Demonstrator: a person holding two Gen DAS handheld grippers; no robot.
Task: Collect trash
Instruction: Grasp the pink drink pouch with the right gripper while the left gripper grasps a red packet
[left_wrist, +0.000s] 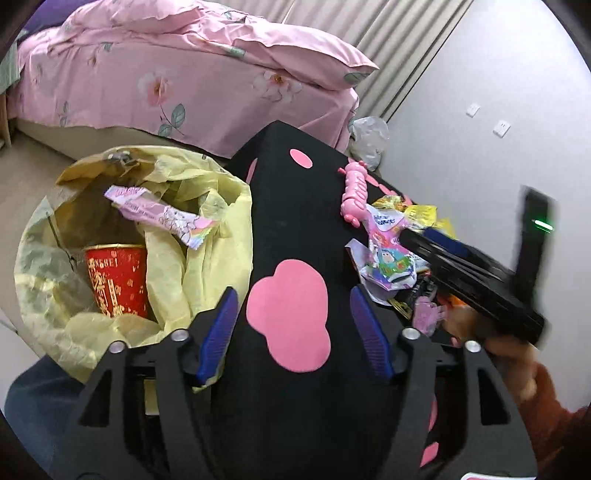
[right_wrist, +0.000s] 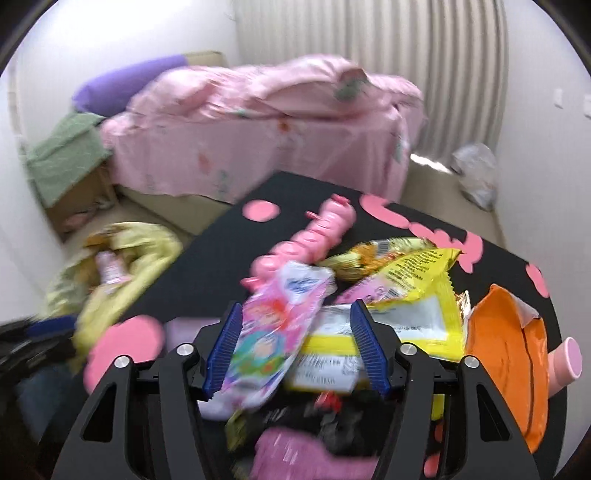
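A yellow trash bag (left_wrist: 207, 266) stands open on the floor left of the black table (left_wrist: 295, 206). In it are a red paper cup (left_wrist: 116, 280) and a pink wrapper (left_wrist: 162, 216). My left gripper (left_wrist: 293, 325) is open over the table's edge with nothing between its fingers. My right gripper (right_wrist: 295, 347) is open low over a heap of wrappers. A pink cartoon wrapper (right_wrist: 273, 325) lies between its fingers, beside the left pad, and a yellow packet (right_wrist: 417, 295) lies behind. From the left wrist view the right gripper (left_wrist: 424, 240) reaches into that heap (left_wrist: 388, 254).
A pink plastic toy (right_wrist: 317, 232), an orange packet (right_wrist: 506, 350) and a pink cup (right_wrist: 565, 362) also lie on the table. Behind it is a bed with pink covers (right_wrist: 258, 129). A white plastic bag (right_wrist: 476, 173) lies on the floor by the wall, and a cardboard box (right_wrist: 74, 177) stands at the left.
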